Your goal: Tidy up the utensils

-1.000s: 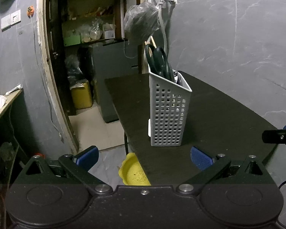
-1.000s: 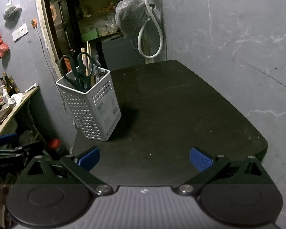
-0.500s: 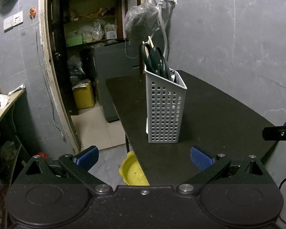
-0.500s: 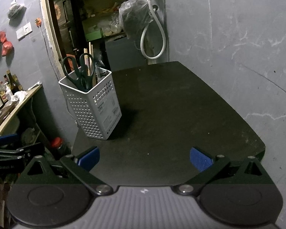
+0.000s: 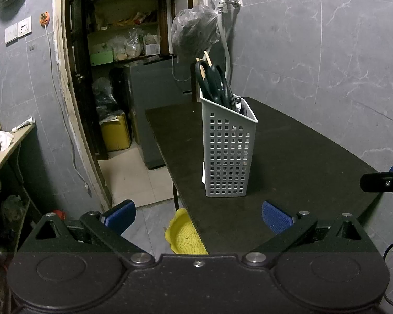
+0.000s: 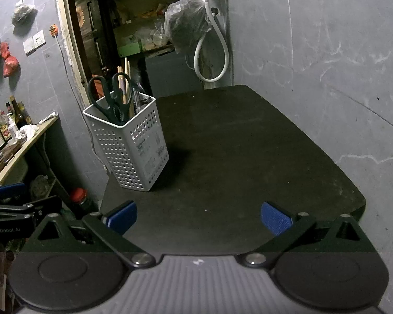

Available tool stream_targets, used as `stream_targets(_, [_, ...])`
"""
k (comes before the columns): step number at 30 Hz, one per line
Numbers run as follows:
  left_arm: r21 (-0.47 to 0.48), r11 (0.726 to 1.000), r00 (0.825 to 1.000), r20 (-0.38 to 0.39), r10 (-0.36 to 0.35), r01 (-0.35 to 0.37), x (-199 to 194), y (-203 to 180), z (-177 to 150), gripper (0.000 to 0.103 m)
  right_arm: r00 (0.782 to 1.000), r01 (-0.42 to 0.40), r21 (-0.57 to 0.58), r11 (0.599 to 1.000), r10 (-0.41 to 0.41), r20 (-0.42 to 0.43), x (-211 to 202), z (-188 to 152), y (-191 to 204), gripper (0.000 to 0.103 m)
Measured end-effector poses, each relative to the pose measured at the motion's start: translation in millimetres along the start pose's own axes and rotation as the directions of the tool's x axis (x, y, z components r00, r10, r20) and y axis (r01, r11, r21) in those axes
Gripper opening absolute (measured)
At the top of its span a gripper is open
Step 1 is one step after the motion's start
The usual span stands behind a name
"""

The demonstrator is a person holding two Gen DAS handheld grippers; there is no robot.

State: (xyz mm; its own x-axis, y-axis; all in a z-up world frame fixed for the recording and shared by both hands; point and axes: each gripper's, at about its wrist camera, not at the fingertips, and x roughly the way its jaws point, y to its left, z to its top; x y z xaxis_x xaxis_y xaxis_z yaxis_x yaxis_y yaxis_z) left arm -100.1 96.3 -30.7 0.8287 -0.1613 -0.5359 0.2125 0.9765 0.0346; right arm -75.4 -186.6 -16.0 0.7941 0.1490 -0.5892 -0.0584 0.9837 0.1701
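White perforated basket (image 6: 129,141) upright near black table's (image 6: 249,151) left edge | holds dark-handled scissors (image 6: 110,96), wooden chopsticks (image 6: 127,78); other contents obscured | left gripper (image 5: 197,213), right gripper (image 6: 199,214): jaws wide, empty

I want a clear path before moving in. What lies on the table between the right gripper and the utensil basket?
Nothing: in the right wrist view, only bare black table lies between the open right gripper and the white utensil basket.

Grey marbled walls (image 5: 314,52), dark doorway (image 5: 123,78)
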Motion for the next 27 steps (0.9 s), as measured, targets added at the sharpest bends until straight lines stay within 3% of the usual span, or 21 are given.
stream_targets(27, [0.001,1.0,1.0,-0.002,-0.005,0.005,2.1,1.2,2.9,0.102,1.0,0.01,-0.002,1.0,-0.01,0.0,-2.1,0.5,1.9,0.103])
